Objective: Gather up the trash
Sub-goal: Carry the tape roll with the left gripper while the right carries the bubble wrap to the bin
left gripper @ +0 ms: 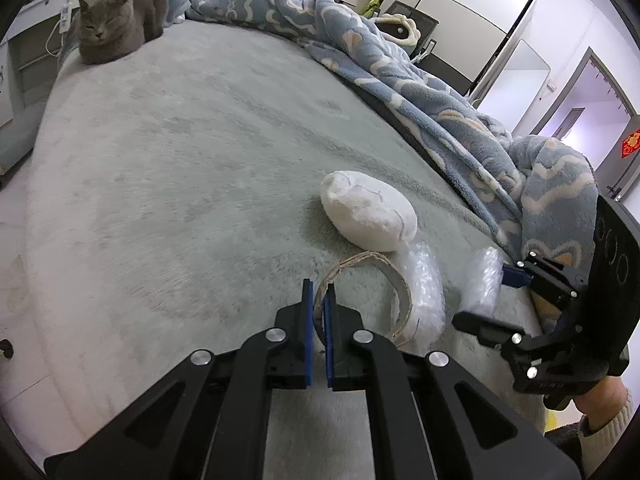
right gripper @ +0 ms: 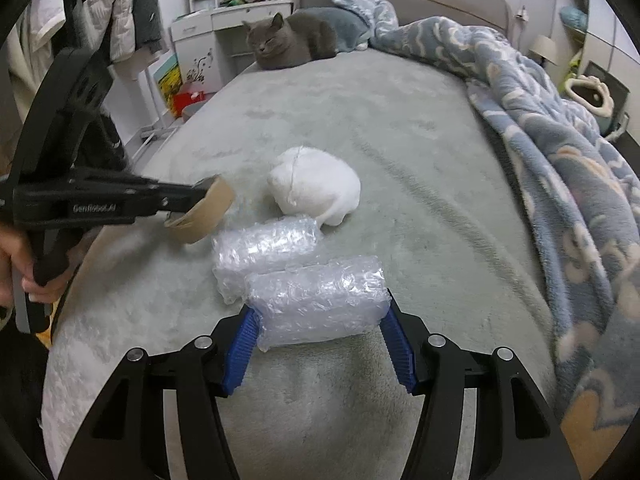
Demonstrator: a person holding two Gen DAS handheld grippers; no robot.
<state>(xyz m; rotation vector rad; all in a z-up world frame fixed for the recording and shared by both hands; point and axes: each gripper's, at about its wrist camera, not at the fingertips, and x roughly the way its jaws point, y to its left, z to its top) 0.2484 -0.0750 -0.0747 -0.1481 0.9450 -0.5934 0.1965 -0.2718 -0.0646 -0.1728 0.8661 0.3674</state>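
Observation:
My left gripper point(left gripper: 319, 286) is shut on the wall of an empty cardboard tape ring point(left gripper: 376, 276) and holds it just above the grey-green bed; the ring also shows in the right wrist view point(right gripper: 204, 216). My right gripper point(right gripper: 318, 304) is open, its blue pads either side of the near bubble-wrap roll point(right gripper: 316, 300), close to both ends. A second bubble-wrap roll point(right gripper: 264, 250) lies just behind it. Both rolls show in the left wrist view, one point(left gripper: 424, 292) beside the ring, the other point(left gripper: 482, 280) by the right gripper.
A white plush lump point(right gripper: 316, 188) lies behind the rolls. A grey cat point(right gripper: 290, 42) rests at the head of the bed point(right gripper: 400, 128). A blue patterned blanket point(right gripper: 560, 168) is heaped along the right side. A white dresser point(right gripper: 200, 40) stands left of the bed.

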